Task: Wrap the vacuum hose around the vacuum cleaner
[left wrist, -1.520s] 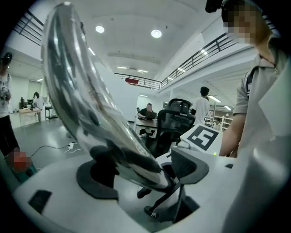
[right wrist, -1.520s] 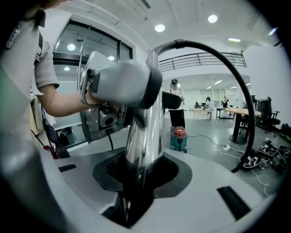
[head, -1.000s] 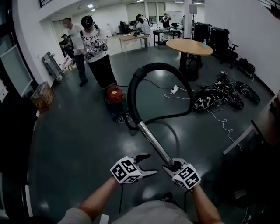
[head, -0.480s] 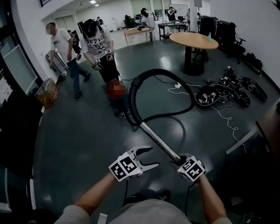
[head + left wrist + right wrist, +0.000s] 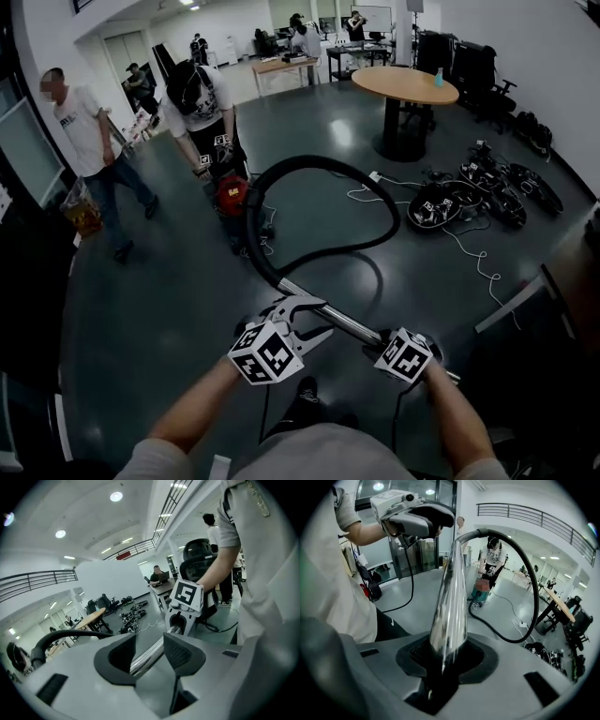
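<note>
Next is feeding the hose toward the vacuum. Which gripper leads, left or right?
Left gripper: its jaws have just been closing on the metal wand, closer to the black hose than the right gripper, which clamps the wand's end. Probably left leads, right steadies.

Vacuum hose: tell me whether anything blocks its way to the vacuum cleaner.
Nothing lies on the floor between the metal wand and the red vacuum cleaner. A person bends over it from the far side.
</note>
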`<state>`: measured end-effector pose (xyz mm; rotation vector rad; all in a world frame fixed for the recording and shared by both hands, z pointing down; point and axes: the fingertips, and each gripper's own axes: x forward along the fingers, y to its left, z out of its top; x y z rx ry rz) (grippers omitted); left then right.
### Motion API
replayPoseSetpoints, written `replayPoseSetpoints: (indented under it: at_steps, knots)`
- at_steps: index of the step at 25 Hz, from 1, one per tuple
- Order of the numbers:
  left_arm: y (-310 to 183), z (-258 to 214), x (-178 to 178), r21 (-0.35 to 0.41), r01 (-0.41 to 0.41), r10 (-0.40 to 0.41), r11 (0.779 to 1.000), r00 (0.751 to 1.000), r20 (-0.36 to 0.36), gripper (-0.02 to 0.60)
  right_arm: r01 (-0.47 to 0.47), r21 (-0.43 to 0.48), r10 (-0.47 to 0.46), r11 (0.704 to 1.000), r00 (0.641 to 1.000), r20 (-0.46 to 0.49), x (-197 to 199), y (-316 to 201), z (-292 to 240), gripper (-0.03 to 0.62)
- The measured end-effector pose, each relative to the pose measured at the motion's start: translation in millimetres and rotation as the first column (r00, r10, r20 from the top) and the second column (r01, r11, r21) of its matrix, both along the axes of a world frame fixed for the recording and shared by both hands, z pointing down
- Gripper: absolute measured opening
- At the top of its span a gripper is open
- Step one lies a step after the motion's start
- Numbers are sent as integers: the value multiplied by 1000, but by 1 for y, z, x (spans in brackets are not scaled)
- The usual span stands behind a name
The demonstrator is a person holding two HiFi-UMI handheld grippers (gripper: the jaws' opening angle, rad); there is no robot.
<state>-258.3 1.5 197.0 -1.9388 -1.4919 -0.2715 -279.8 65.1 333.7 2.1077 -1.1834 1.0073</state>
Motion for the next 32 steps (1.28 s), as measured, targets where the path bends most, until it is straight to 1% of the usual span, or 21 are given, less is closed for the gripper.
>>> replayPoseSetpoints:
  at_steps: [1, 2, 4, 6, 8, 10, 12, 16, 20, 24, 25, 26, 27, 28, 30, 32]
  knots:
    - [0, 2, 7, 27, -26, 25, 999, 1000, 4, 201, 14, -27, -14, 1000, 1000, 4, 5, 0, -1, 124]
    - [0, 5, 14, 55, -52, 51, 997, 999, 15, 234, 28, -52, -27, 998, 1000, 10, 10, 0, -2, 124]
    - [1, 16, 28, 111, -105, 102, 988, 994, 33, 267, 56, -101, -54, 993, 998, 26, 21, 0, -2, 124]
    - [1, 27, 40, 159, -169, 162, 973, 985, 57, 273, 87, -153, -81, 984, 996, 43, 32, -4, -3, 124]
    - [2, 42, 46, 195, -243, 225, 950, 968, 109, 273, 123, -196, -112, 973, 991, 67, 42, -10, -2, 124]
    - [3, 59, 50, 212, -306, 273, 928, 947, 171, 273, 161, -232, -144, 959, 986, 88, 52, -17, 1, 124]
    - [3, 74, 56, 215, -349, 305, 912, 928, 213, 273, 189, -263, -168, 946, 980, 103, 62, -23, 2, 124]
    - [-7, 96, 68, 227, -401, 342, 887, 903, 258, 273, 225, -298, -192, 928, 972, 136, 82, -41, -2, 124]
    - [-20, 118, 84, 243, -424, 355, 873, 892, 279, 273, 263, -350, -219, 899, 963, 159, 103, -56, -6, 126]
    - [-39, 145, 97, 293, -447, 366, 845, 884, 291, 272, 316, -391, -265, 865, 947, 180, 122, -69, -7, 126]
    - [-42, 150, 102, 300, -441, 358, 846, 886, 294, 272, 331, -399, -278, 855, 942, 186, 127, -70, -8, 126]
    - [-43, 153, 107, 298, -428, 341, 853, 890, 301, 262, 347, -406, -291, 845, 937, 195, 131, -70, -8, 126]
    - [-43, 154, 113, 288, -408, 317, 866, 895, 313, 224, 363, -411, -304, 836, 930, 205, 135, -69, -7, 126]
    - [-43, 155, 118, 276, -388, 292, 879, 898, 330, 160, 379, -411, -316, 829, 924, 215, 139, -69, -5, 126]
    - [-42, 156, 126, 265, -361, 256, 894, 897, 360, 147, 409, -400, -340, 820, 911, 235, 147, -69, -3, 126]
    - [-38, 154, 133, 267, -340, 227, 902, 898, 376, 146, 439, -383, -366, 813, 896, 250, 155, -65, -4, 126]
